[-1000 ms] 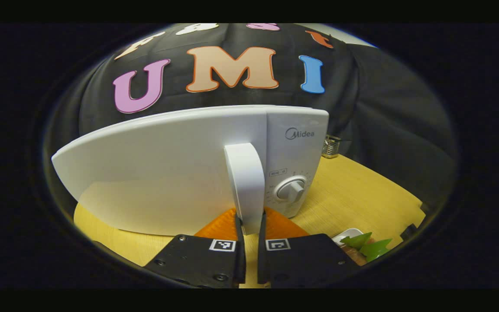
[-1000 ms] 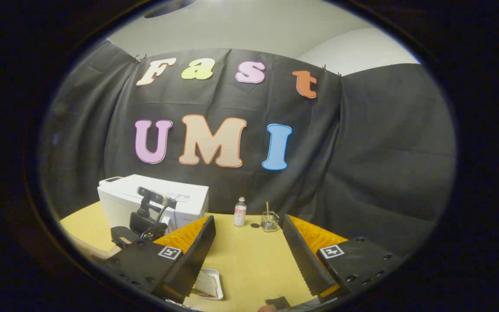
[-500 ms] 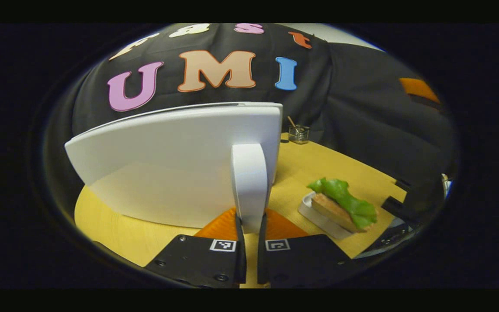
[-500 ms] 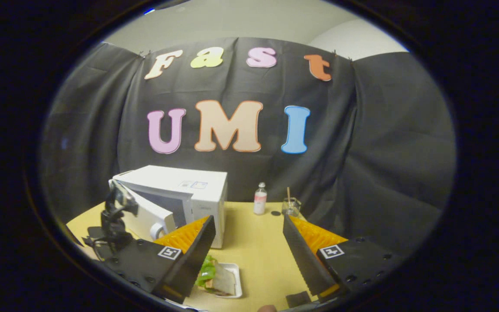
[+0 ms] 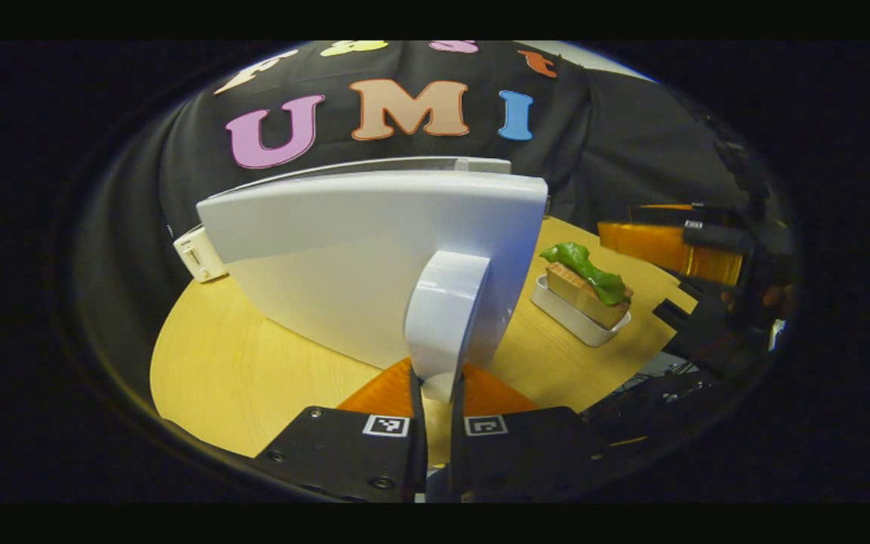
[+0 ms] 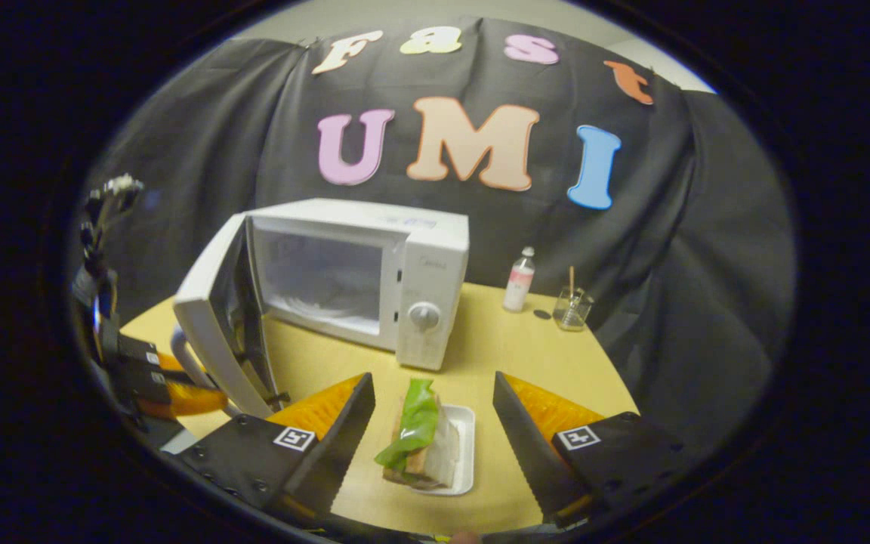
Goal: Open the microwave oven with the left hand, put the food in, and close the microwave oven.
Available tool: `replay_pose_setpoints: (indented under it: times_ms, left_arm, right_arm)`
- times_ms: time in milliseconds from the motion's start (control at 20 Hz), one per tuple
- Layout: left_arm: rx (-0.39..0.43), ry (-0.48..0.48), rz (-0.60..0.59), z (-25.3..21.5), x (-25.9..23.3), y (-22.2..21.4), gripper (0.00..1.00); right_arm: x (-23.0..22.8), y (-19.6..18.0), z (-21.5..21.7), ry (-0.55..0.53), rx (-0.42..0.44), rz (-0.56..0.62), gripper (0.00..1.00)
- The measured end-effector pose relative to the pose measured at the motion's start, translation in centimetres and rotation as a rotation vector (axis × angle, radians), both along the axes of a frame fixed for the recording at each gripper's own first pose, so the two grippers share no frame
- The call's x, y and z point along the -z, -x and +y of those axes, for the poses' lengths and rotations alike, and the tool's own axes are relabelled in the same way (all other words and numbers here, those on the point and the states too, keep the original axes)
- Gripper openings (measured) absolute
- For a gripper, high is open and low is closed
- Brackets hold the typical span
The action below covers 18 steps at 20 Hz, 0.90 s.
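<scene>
Right gripper view: microwave door wide open, sandwich between parted gripper fingers.

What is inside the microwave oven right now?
In the right gripper view the microwave oven stands open with a pale, bare-looking cavity. The sandwich sits in its tray on the table. The door hides the cavity's left edge.

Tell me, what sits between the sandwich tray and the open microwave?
Only bare tabletop, in the right gripper view, separates the sandwich tray from the microwave.
</scene>
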State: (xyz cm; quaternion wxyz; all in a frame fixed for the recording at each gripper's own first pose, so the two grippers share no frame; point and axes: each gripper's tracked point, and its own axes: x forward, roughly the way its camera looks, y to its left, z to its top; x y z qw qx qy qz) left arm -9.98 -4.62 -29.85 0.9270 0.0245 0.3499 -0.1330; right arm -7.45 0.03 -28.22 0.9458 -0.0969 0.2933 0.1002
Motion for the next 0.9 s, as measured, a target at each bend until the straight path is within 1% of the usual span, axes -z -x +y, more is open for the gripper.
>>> replay_pose_setpoints:
  times_ms: [100,150,200,250,300,450,550,600,650,700,750,800,850,900]
  left_arm:
    - [-0.029,-0.011,0.01,1.3,0.1,1.0,0.13]
    - [-0.043,-0.02,0.014,2.1,0.0,1.4,0.13]
    - [-0.057,-0.029,0.019,2.9,0.0,1.9,0.13]
    - [-0.073,-0.037,0.025,3.5,0.1,2.2,0.13]
    - [-0.093,-0.043,0.029,4.1,0.1,2.4,0.12]
    - [-0.176,-0.064,0.047,6.9,0.1,3.9,0.13]
    - [-0.238,-0.078,0.056,8.9,0.2,4.8,0.12]
    - [-0.27,-0.084,0.061,10.0,0.2,5.2,0.13]
    - [-0.284,-0.083,0.065,10.7,0.2,5.6,0.12]
    - [-0.282,-0.08,0.056,11.1,0.2,5.9,0.12]
    - [-0.277,-0.08,0.056,11.4,0.2,5.9,0.14]
    - [-0.276,-0.077,0.061,11.8,0.3,6.2,0.14]
    - [-0.276,-0.073,0.064,12.1,0.3,6.3,0.16]
    - [-0.273,-0.069,0.068,12.1,0.2,6.4,0.15]
  right_arm:
    - [3.1,1.2,0.0,0.04,-0.021,0.072,0.98]
    - [4.6,2.0,-0.1,0.055,-0.028,0.111,0.99]
    - [5.7,2.6,-0.2,0.064,-0.031,0.144,1.0]
    - [6.5,3.0,-0.6,0.077,-0.028,0.166,0.99]
    - [6.9,2.9,-0.8,0.084,-0.026,0.172,0.99]
    - [8.0,2.9,-1.3,0.11,-0.03,0.183,1.0]
    - [8.4,2.9,-1.4,0.103,-0.025,0.201,0.99]
    - [8.6,3.0,-1.2,0.085,-0.018,0.214,0.97]
    - [8.9,3.4,-1.4,0.066,-0.003,0.224,0.88]
    - [9.1,3.6,-1.4,0.052,0.008,0.235,0.84]
    - [8.9,3.9,-1.5,0.054,0.02,0.24,0.7]
    - [8.8,3.9,-1.5,0.053,0.02,0.241,0.66]
    - [8.7,3.7,-1.8,0.073,0.031,0.232,0.61]
    - [8.4,3.4,-1.9,0.076,0.033,0.224,0.53]
